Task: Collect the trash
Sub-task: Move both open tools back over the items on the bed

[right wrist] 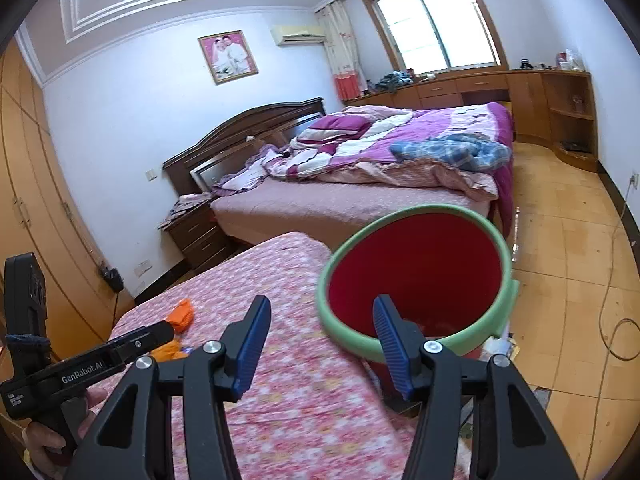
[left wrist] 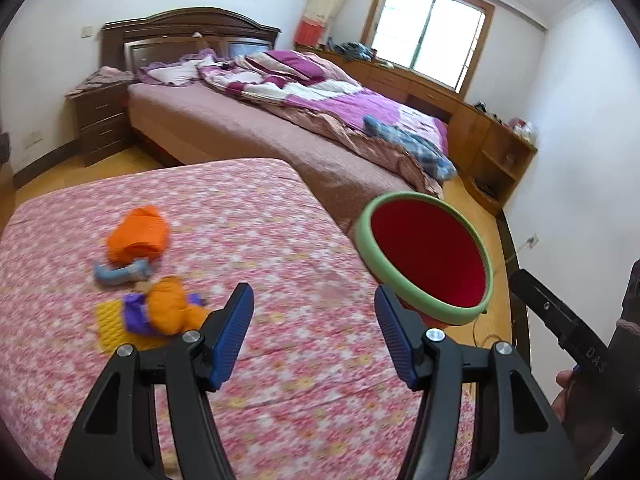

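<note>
Several pieces of trash lie on the pink floral cover (left wrist: 280, 240): a crumpled orange piece (left wrist: 138, 234), a blue-grey piece (left wrist: 120, 274), an orange and purple wrapper (left wrist: 168, 312) and a yellow scrap (left wrist: 110, 326). A red bin with a green rim (left wrist: 428, 256) stands off the cover's right edge; it also fills the middle of the right wrist view (right wrist: 416, 276). My left gripper (left wrist: 314, 336) hangs open and empty above the cover, to the right of the trash. My right gripper (right wrist: 322, 350) is open and empty, its right finger in front of the bin's near rim.
Behind stands a large bed (left wrist: 248, 120) with a purple quilt and a blue checked cloth (right wrist: 452, 150). A dark nightstand (left wrist: 100, 120) is left of it. Wooden cabinets (right wrist: 560, 108) line the window wall. A cable (right wrist: 616, 320) trails over the tiled floor.
</note>
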Demonstrator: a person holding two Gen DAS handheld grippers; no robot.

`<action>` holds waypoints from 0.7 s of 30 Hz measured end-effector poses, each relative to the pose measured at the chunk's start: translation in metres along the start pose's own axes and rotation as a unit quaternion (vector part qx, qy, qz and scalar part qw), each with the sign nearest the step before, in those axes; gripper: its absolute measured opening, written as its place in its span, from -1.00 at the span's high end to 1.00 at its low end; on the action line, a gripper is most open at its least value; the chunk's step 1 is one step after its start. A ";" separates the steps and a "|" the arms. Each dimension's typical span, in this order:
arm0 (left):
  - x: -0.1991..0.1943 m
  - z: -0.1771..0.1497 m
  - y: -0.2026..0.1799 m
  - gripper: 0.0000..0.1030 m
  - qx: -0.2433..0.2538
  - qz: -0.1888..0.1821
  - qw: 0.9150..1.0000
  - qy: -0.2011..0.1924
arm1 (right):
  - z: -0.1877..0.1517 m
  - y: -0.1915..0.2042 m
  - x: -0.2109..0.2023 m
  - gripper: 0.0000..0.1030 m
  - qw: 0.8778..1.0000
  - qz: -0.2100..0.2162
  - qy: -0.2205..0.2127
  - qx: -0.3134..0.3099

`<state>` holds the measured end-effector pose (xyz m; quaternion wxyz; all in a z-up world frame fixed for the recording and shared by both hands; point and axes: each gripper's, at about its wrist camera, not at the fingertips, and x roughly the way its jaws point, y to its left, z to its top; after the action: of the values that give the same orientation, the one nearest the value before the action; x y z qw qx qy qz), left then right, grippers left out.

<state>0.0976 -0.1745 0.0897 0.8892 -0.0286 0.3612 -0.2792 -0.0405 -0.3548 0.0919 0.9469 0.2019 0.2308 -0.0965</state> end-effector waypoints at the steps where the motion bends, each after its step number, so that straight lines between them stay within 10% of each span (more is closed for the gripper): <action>1: -0.005 -0.001 0.005 -0.22 -0.005 0.004 1.000 -0.003 | -0.002 0.007 0.000 -0.11 1.000 0.004 0.003 -0.003; 21: -0.045 -0.028 0.105 -0.22 -0.096 0.115 0.989 -0.016 | -0.037 0.081 0.036 -0.28 0.992 0.072 0.090 -0.047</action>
<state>0.1024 -0.0584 0.0708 0.9141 -0.0763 0.3734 -0.1388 -0.0009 -0.2697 0.0721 0.9351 0.1810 0.3046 0.0016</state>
